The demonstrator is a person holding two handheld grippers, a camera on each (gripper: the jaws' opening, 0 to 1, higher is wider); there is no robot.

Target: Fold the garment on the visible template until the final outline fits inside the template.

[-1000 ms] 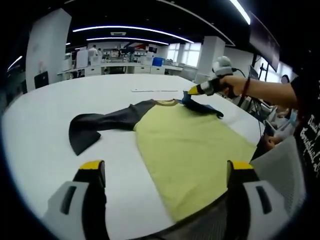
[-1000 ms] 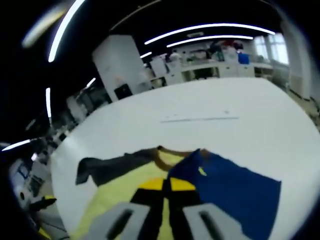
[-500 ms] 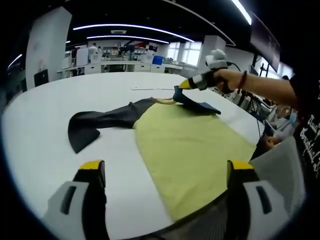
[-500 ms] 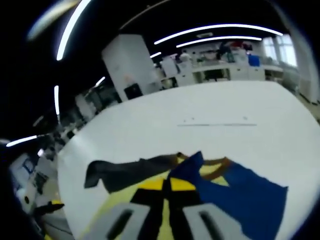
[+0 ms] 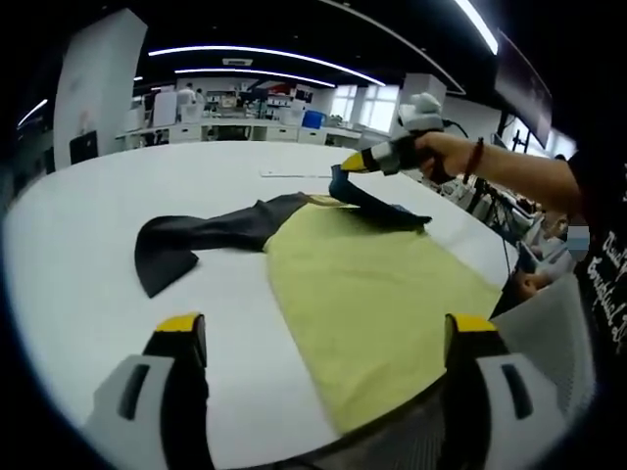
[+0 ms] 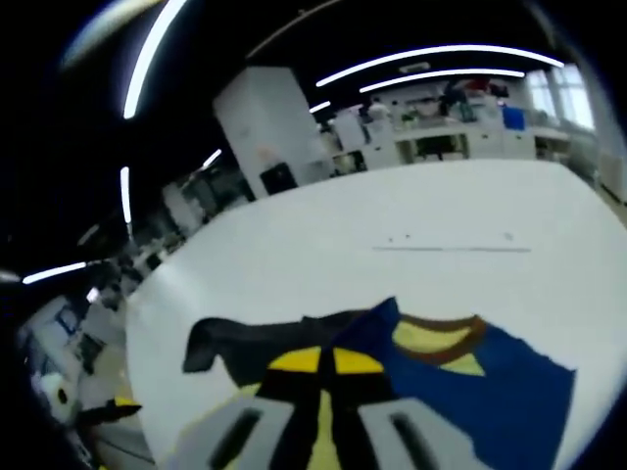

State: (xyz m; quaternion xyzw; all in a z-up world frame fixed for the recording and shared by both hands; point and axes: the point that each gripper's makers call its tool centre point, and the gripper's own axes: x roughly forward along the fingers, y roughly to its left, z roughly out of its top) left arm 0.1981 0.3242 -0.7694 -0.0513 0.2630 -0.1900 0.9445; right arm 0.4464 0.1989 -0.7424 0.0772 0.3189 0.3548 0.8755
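One garment (image 5: 367, 294) lies on the white tabletop (image 5: 118, 196): a yellow body with two sleeves, one dark grey and one blue. In the left gripper view the yellow body spreads flat from the middle of the tabletop to its near right edge, and the dark grey sleeve (image 5: 196, 240) stretches out flat to the left. The blue sleeve (image 5: 377, 208) sits at the far right of the garment, beside the brown-trimmed collar.

Two tools are in use. The left tool (image 5: 323, 338) hangs over the near edge of the tabletop, its two yellow-tipped jaws spread wide with nothing between them, well apart from the sleeves. The right tool (image 5: 358, 164) appears at the far right of the same view, held in a person's hand (image 5: 441, 157), its yellow tip pinching the end of the blue sleeve and holding it raised off the tabletop above the collar.

The right gripper view gives the close look: the right tool (image 6: 319, 360) has its two jaws pressed together on the blue fabric (image 6: 490, 382), which drapes away to the right. It shows the collar (image 6: 441, 328) lying open with yellow inside it, and the dark grey sleeve (image 6: 245, 343) to the left. Farther off on the tabletop lies one thin straight line (image 6: 451, 249); I cannot tell what it is.
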